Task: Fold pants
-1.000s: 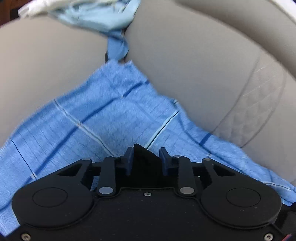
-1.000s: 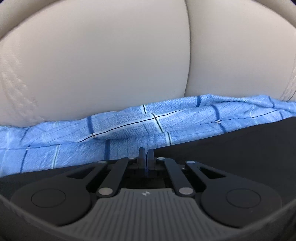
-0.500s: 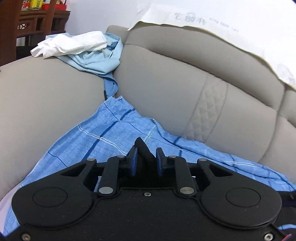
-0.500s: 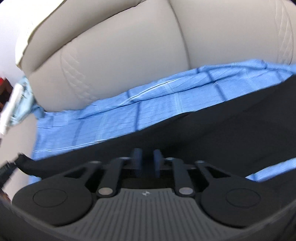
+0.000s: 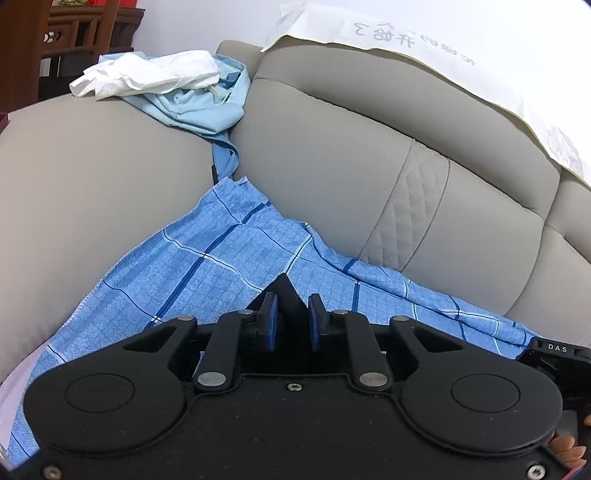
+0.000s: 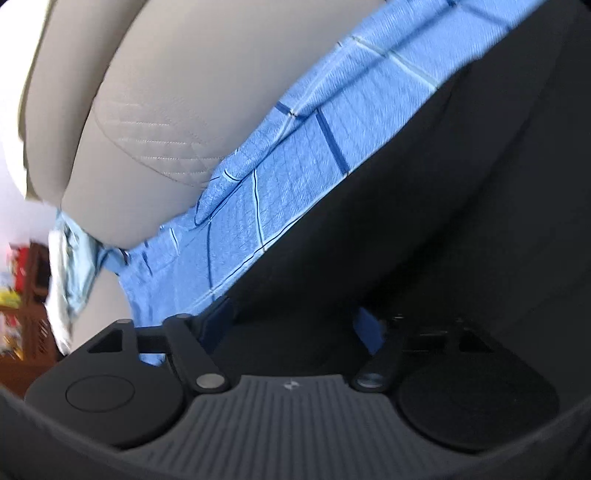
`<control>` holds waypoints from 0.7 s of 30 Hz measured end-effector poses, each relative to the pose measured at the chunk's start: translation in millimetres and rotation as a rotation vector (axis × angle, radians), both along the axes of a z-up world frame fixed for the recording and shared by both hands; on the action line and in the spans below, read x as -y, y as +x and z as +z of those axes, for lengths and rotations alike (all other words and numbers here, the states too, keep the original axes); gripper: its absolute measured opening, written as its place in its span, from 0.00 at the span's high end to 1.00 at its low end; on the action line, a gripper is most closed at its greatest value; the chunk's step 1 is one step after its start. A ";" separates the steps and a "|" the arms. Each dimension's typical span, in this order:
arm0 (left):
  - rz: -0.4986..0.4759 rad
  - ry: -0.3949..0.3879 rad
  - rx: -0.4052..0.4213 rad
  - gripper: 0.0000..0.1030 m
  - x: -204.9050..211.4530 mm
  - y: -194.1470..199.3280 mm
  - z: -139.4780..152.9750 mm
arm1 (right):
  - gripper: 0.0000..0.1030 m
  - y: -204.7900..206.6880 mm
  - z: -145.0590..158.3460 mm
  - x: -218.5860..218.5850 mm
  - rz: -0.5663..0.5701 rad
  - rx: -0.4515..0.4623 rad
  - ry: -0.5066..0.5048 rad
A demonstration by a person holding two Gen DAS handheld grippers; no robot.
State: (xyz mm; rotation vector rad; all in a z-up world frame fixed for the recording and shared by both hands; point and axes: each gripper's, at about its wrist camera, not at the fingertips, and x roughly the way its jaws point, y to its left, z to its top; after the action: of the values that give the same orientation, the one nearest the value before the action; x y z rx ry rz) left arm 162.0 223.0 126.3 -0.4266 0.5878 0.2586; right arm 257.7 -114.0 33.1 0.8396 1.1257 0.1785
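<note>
The black pants lie over a blue checked cloth on a grey sofa. In the left wrist view only a tented peak of the pants shows, standing up between the blue pads. My left gripper is closing and pinches that peak. My right gripper hovers low over the black fabric with its jaws opening wide. Its pads stand far apart and press on nothing. Most of the pants are hidden under both gripper bodies.
The checked cloth runs along the sofa backrest. A light blue garment with a white cloth is heaped on the cushion at the far left. A white sheet drapes the sofa top. Dark wooden furniture stands behind.
The left gripper rose and drew back with the black fold, its jaws narrowing. The right gripper went from shut to wide open, and its view rolled so the cloth now runs diagonally.
</note>
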 end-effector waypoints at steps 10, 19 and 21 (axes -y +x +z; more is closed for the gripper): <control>-0.013 -0.037 -0.015 0.85 -0.4 0.3 -13.5 | 0.98 -19.6 9.0 2.6 -0.115 0.200 -0.134; 0.009 -0.029 0.064 0.85 -2.8 -97.9 -20.9 | 0.97 -223.5 52.3 -13.9 -0.042 0.650 -0.388; 0.044 -0.016 0.032 0.85 -5.5 -120.8 -34.2 | 0.97 -251.2 40.1 -25.1 0.009 0.639 -0.427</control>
State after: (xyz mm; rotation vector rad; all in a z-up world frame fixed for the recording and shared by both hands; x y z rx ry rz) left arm 41.2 228.5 92.1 -0.4586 0.5499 0.2893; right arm 6.5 -88.9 73.2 0.3488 0.5322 0.1869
